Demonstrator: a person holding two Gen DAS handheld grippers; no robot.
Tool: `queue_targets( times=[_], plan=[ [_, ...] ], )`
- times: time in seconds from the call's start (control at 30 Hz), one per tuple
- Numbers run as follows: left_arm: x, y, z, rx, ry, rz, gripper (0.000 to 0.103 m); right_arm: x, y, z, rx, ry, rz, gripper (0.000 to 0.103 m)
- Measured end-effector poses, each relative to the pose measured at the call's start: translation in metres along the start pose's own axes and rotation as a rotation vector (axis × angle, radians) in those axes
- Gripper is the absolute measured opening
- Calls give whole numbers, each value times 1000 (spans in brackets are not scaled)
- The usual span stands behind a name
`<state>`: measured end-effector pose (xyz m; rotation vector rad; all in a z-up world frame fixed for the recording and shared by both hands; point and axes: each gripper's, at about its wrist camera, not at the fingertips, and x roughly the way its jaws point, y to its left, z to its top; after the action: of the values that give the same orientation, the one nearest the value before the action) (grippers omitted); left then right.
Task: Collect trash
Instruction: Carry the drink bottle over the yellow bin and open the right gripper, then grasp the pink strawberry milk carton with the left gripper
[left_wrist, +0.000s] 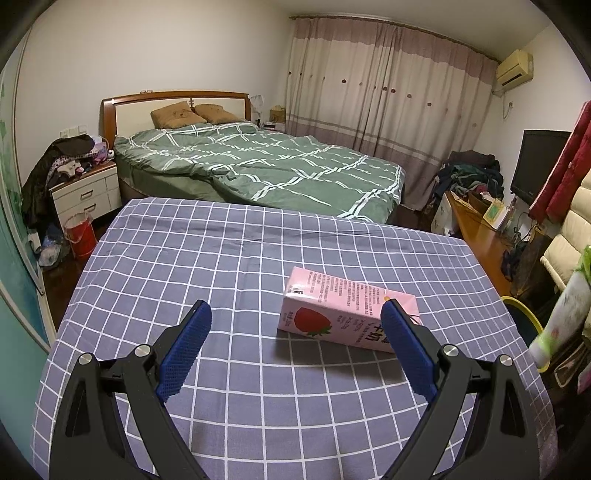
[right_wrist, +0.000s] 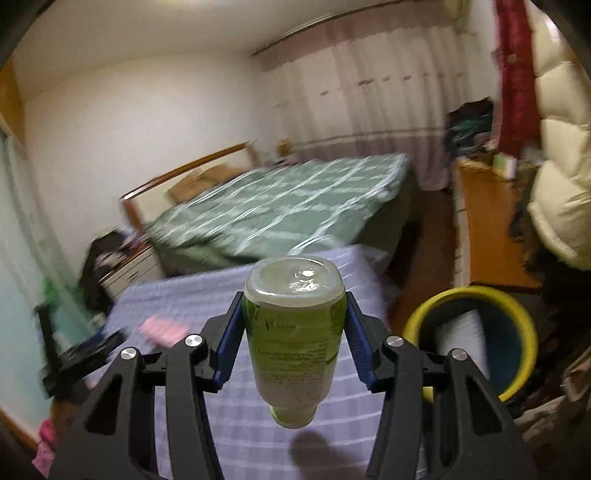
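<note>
A pink strawberry milk carton (left_wrist: 343, 314) lies on its side on the blue checked tablecloth (left_wrist: 221, 258). My left gripper (left_wrist: 297, 310) hovers open just in front of it, the right pad overlapping the carton's near end, nothing between the blue pads. My right gripper (right_wrist: 293, 306) is shut on a green-labelled plastic bottle (right_wrist: 295, 332), held cap toward the camera above the table's right part. The bottle (left_wrist: 565, 306) shows blurred at the right edge of the left wrist view. The pink carton (right_wrist: 162, 330) appears blurred at left in the right wrist view.
A yellow-rimmed blue bin (right_wrist: 476, 339) stands on the floor right of the table; its rim (left_wrist: 524, 314) shows past the table edge. A green-quilted bed (left_wrist: 258, 170) lies beyond the table. Hanging coats (right_wrist: 554, 147) and a wooden desk (left_wrist: 476, 229) crowd the right side.
</note>
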<state>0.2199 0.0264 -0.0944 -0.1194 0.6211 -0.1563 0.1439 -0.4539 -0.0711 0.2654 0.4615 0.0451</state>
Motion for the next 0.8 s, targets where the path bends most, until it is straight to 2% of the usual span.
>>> queue_targets(
  times=[0.13,0.3,0.33,0.4,0.5,0.7,0.8],
  plan=[
    [1,0,0,0,2,-7,92,7,-53,15,42,-43,-181,50],
    [4,-3,-2,11,18,-25,92,34,-111,12,85,3,-346,51],
    [4,-3,-3,14,20,-28,92,40,-120,10,103,21,-358,52],
    [6,-5,-3,19,26,-42,92,47,-135,3,131,37,-380,60],
    [8,-10,-4,33,38,-61,92,51,-145,-7,159,50,-385,61],
    [28,-19,-10,62,126,-143,93,59,-135,-17,157,82,-341,63],
    [45,-17,-7,39,183,-173,97,62,-126,-19,152,92,-319,64]
  ],
)
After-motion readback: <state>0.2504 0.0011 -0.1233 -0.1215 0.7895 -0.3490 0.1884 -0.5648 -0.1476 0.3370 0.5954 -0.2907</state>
